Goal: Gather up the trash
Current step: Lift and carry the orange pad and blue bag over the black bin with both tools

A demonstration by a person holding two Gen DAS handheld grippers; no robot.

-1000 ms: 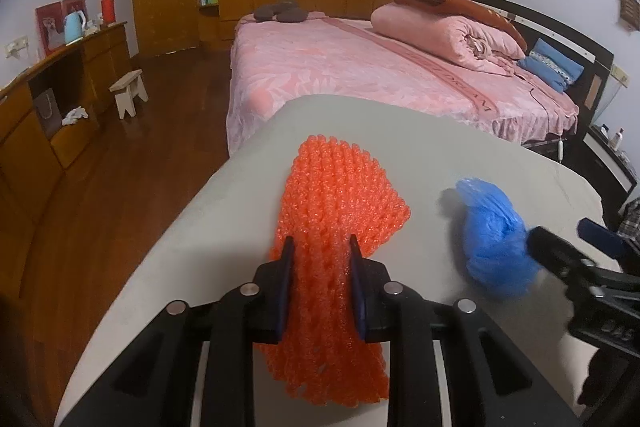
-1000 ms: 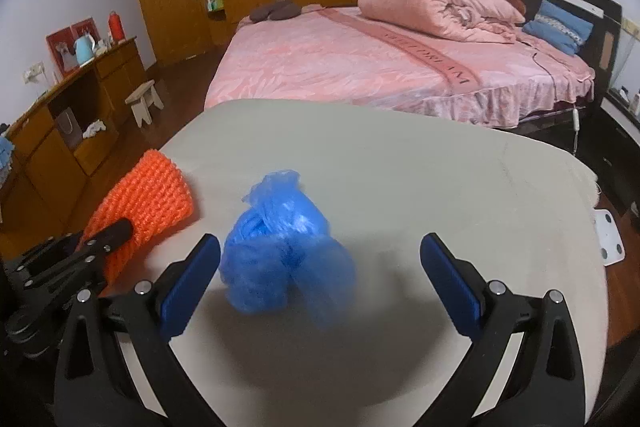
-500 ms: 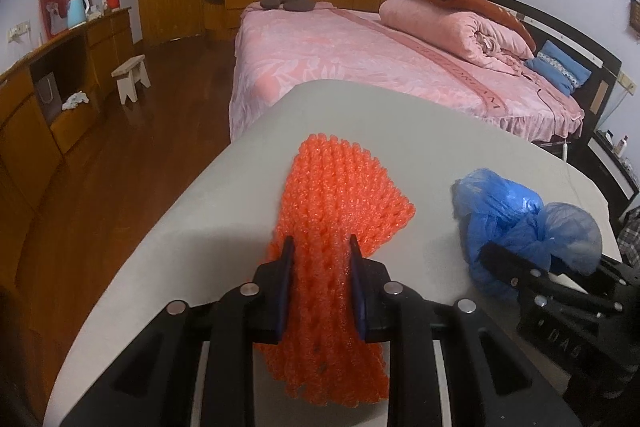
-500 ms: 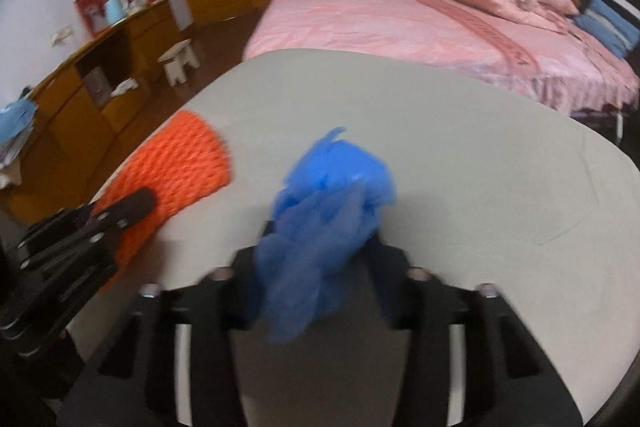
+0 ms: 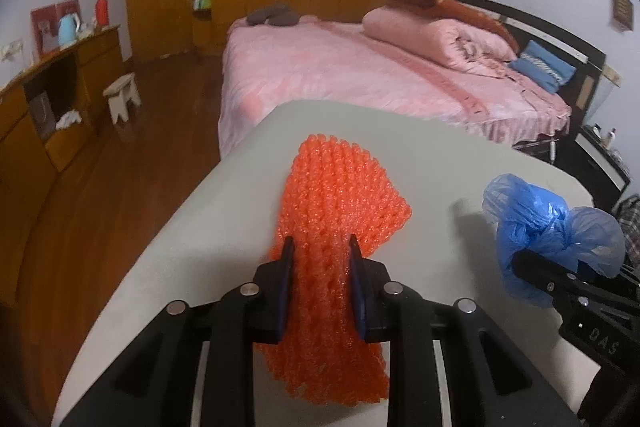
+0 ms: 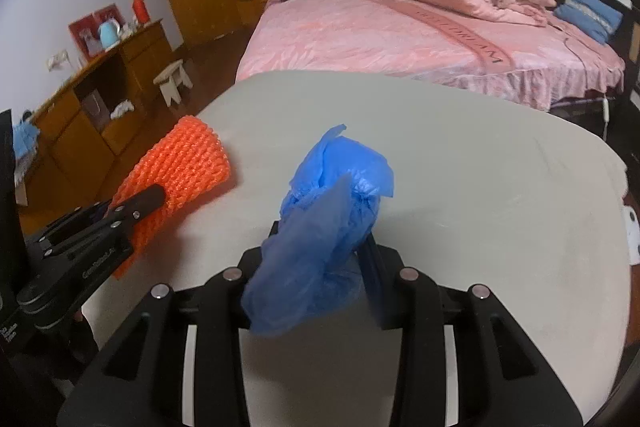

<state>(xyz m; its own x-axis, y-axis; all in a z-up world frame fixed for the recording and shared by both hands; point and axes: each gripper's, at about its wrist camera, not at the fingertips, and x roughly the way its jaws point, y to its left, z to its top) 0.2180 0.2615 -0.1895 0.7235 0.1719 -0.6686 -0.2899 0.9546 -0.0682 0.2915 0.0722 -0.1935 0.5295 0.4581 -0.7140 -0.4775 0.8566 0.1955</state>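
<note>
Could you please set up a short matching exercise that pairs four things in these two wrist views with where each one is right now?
Things:
1. orange foam net
2. blue plastic bag
3. white stool
4. light blue kettle

Places:
A. on the wooden sideboard
B. between the left gripper fingers
C. on the wood floor
D. between the right gripper fingers

Pairs: 1-B, 2-D, 3-C, 4-A
</note>
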